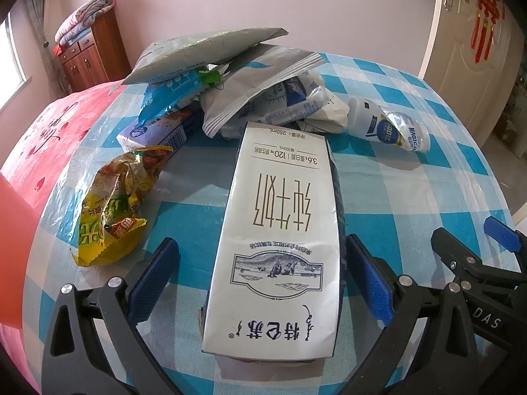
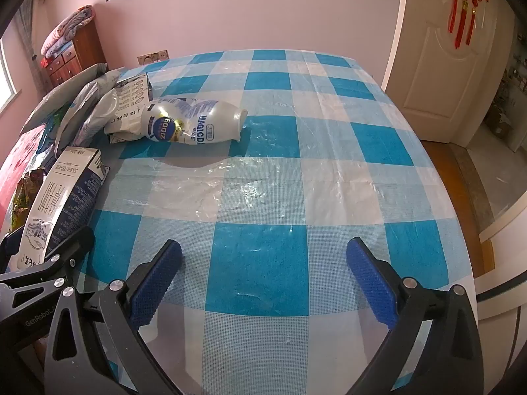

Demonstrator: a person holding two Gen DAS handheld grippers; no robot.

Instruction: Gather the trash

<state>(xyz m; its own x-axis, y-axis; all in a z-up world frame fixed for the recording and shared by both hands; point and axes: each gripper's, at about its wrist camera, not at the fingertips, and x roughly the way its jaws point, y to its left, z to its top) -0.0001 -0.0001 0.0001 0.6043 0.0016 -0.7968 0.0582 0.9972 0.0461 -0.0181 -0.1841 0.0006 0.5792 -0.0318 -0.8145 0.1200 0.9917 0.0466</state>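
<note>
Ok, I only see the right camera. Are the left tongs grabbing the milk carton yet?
Observer: Not yet. The left tongs are open, and the carton lies flat between their two fingers.
Operator: Is there trash I can't see?
Observer: Yes, a purple box lies beyond the yellow wrapper, left of the carton.
Operator: What's on top of the pile?
Observer: A grey bag lies across the top.
</note>
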